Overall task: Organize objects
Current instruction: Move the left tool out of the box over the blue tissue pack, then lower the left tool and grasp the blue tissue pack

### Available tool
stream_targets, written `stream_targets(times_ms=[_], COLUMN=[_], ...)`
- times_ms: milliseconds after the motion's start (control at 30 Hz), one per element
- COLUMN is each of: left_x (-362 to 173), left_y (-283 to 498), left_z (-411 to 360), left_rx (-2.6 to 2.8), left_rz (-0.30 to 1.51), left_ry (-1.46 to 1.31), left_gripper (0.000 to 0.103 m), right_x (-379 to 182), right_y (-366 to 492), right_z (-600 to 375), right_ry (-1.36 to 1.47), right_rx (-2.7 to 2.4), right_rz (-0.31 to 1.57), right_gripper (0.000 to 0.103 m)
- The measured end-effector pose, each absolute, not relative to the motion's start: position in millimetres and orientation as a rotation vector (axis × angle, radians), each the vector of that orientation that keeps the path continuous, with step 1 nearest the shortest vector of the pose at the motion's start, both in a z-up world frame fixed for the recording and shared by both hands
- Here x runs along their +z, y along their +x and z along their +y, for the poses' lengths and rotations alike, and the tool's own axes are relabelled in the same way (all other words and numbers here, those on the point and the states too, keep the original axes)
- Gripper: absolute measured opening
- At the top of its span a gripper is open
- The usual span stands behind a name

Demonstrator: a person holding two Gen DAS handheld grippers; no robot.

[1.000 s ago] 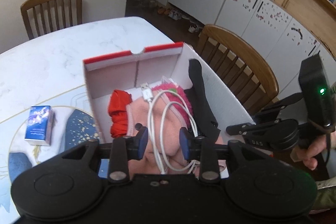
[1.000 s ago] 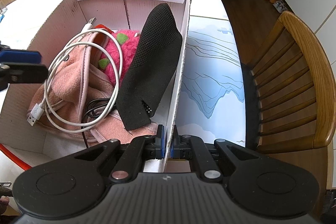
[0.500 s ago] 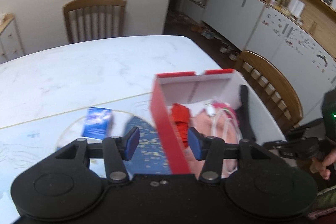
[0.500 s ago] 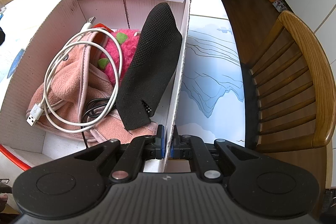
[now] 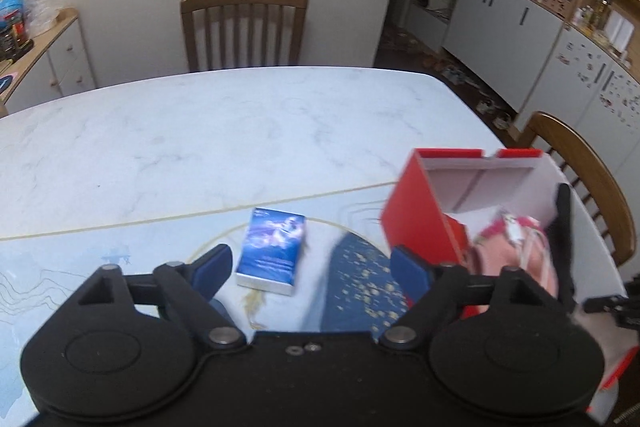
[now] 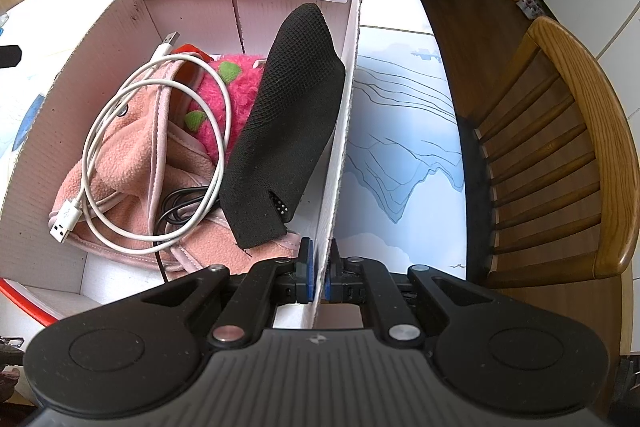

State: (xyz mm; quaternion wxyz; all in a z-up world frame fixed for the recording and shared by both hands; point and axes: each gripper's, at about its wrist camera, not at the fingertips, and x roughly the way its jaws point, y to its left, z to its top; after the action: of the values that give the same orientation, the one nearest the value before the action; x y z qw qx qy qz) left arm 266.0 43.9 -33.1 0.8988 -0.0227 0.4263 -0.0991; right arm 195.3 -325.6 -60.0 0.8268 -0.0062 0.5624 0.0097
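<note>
A small blue packet (image 5: 273,251) lies flat on the patterned mat, just ahead of my left gripper (image 5: 310,273). Its jaws are opening wide, with nothing pressed between the pads. To the right stands the red-and-white cardboard box (image 5: 416,211). My right gripper (image 6: 319,273) is shut on the box's right wall (image 6: 344,131) near its front corner. Inside the box lie a coiled white USB cable (image 6: 152,155), a pink fleece cloth (image 6: 132,163), a bright pink fuzzy item (image 6: 236,83) and a black mesh pouch (image 6: 288,115) leaning on the right wall.
The box stands on a white marble table (image 5: 200,131) with a blue patterned mat (image 5: 360,279). Wooden chairs stand at the far side (image 5: 244,27) and on the right (image 6: 560,155). Cabinets and shelves (image 5: 520,15) line the room's right wall.
My left gripper has come out of the box and swung left over the mat toward the blue packet, its jaws spreading wide. The white cable stays in the box. The right gripper has kept still.
</note>
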Motion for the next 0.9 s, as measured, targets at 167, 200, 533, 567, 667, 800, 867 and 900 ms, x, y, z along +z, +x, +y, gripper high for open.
stream_targets(times_ms=[167, 200, 533, 567, 667, 800, 867, 900], left_x=[-49.1, -52.6, -97.6, -102.0, -112.6, -121.4, -124.8, -126.2], left_y=[280.9, 284.2, 312.6, 315.0, 320.6, 325.7, 328.1, 328.9], left_z=[53.2, 53.2, 48.4, 48.0, 47.6, 46.0, 44.7, 44.0], left_rx=[-0.181, -0.179, -0.154, -0.149, -0.142, -0.142, -0.143, -0.141], left_rz=[0.898, 0.902, 0.962, 0.97, 0.987, 0.997, 1.0, 1.0], left_ry=[-0.073, -0.068, 0.001, 0.007, 0.01, 0.018, 0.024, 0.03], left_gripper=[0.098, 0.099, 0.101, 0.101, 0.101, 0.101, 0.101, 0.1], right_x=[-58.9, -59.1, -60.4, -60.7, -61.0, -61.1, -61.2, -61.2], right_y=[195.3, 195.6, 198.2, 198.5, 199.8, 200.1, 199.9, 199.9], right_z=[-325.0, -325.2, -323.9, -323.7, -322.9, -322.9, -323.0, -323.0], right_ry=[-0.006, -0.004, 0.006, 0.007, 0.009, 0.007, 0.008, 0.008], right_rx=[0.016, 0.015, -0.004, -0.006, -0.014, -0.019, -0.022, -0.022], right_rz=[1.198, 1.199, 1.212, 1.213, 1.217, 1.219, 1.221, 1.221], right_gripper=[0.005, 0.005, 0.005, 0.005, 0.005, 0.005, 0.005, 0.005])
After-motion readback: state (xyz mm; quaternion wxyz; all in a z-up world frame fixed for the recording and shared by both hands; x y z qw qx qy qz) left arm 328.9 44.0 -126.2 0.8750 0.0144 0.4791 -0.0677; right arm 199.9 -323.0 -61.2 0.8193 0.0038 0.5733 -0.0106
